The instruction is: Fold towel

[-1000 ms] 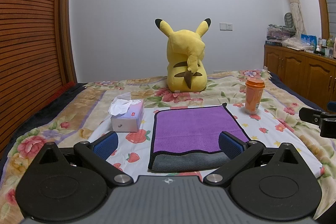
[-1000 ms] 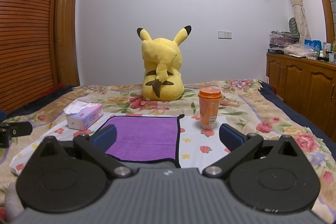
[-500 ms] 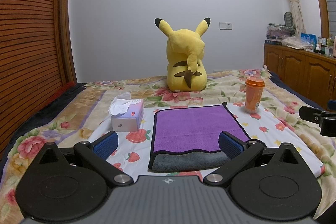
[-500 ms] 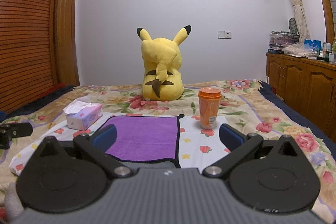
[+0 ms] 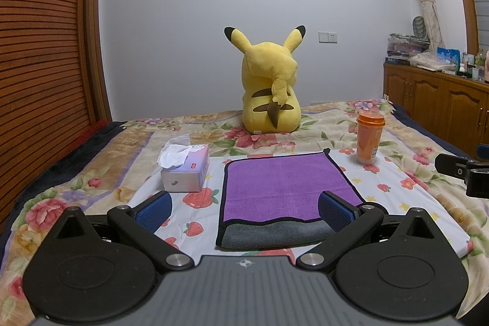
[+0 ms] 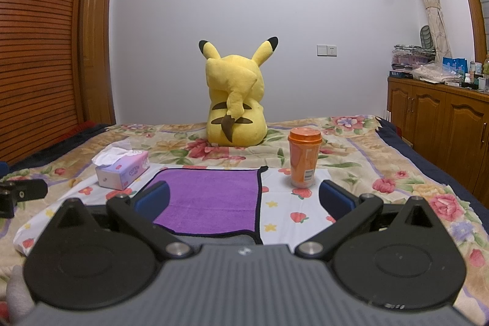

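A purple towel (image 5: 284, 185) with black trim lies flat on the bed, folded over so a grey strip (image 5: 275, 234) of its underside shows along the near edge. It also shows in the right wrist view (image 6: 214, 197). My left gripper (image 5: 244, 211) is open and empty, hovering just short of the towel's near edge. My right gripper (image 6: 244, 199) is open and empty, above the towel's near right corner. Each gripper's tip shows at the edge of the other's view.
A tissue box (image 5: 186, 170) stands left of the towel. An orange lidded cup (image 5: 368, 139) stands at its far right. A yellow Pikachu plush (image 5: 269, 87) sits behind. Floral bedspread (image 5: 91, 179) covers the bed. Wooden cabinets (image 5: 434, 109) line the right wall.
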The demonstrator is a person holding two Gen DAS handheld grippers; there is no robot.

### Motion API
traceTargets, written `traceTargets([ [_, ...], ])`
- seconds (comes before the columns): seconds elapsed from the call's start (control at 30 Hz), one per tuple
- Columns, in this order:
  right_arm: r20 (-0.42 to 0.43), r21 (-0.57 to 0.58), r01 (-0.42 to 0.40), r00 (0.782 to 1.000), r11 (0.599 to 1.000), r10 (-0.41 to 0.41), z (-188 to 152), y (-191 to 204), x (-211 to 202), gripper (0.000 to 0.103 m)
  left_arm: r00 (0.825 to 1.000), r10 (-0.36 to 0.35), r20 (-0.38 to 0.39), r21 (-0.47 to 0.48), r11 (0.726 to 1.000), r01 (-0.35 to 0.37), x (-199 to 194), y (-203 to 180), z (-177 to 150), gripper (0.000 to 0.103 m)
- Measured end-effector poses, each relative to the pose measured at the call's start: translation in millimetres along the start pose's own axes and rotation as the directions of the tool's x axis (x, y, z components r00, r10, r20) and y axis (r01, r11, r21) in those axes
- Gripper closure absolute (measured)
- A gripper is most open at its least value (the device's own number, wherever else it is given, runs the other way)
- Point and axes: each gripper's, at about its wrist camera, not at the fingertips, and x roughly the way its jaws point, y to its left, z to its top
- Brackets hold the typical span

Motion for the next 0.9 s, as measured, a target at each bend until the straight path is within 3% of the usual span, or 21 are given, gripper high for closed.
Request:
traceTargets([
  [0.4, -0.001, 0.0, 0.0, 1.0, 1.0, 0.0, -3, 2, 0, 0.0, 1.0, 0.001, -0.002, 0.002, 1.0, -0.001, 0, 0, 0, 0.0],
  [0.9, -0.035, -0.004, 0.006, 0.999, 1.0, -0.006, -3, 1, 11, 0.0, 0.995, -0.017, -0.096, 0.019, 1.0, 0.019, 25, 1, -8, 0.0],
])
